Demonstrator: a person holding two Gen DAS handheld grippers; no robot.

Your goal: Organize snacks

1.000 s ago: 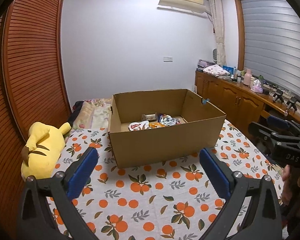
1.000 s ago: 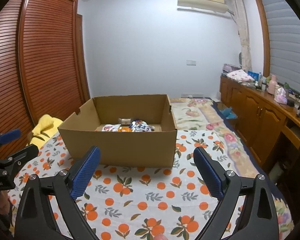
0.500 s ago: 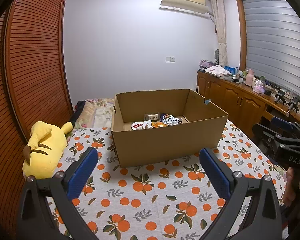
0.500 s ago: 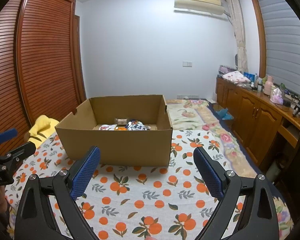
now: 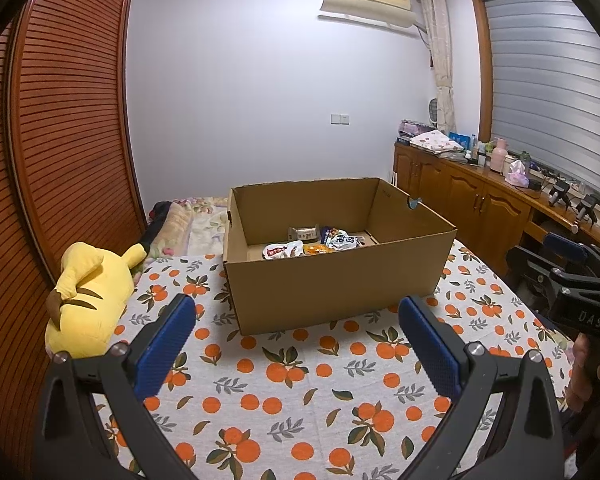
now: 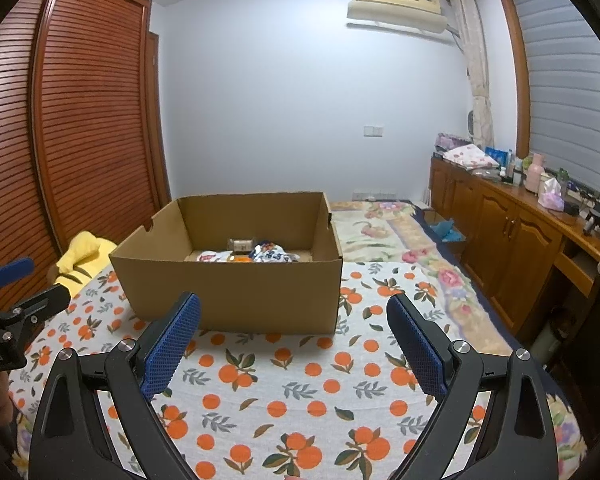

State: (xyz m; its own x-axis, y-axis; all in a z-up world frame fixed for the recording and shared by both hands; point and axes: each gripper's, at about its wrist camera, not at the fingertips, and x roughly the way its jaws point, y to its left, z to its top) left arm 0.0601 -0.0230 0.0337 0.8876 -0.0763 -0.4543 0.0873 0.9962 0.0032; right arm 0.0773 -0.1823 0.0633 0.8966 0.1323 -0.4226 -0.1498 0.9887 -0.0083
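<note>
Both tools spread wide and empty — left tool (image 5: 296, 322) and right tool (image 6: 294, 320) hovering over the orange-print cloth (image 5: 300, 392), short of the cardboard box (image 5: 336, 288). Snack packets (image 5: 312, 242) all heaped at the far end of the box floor; nothing loose visible on the cloth. Probably the finish, or a tidy-up inside. For any further reach: come in high over the near wall, descend steeply, pinch one crinkly packet by an edge — never two. Keep clear of the yellow plush toy (image 5: 88, 292) at the left.
</note>
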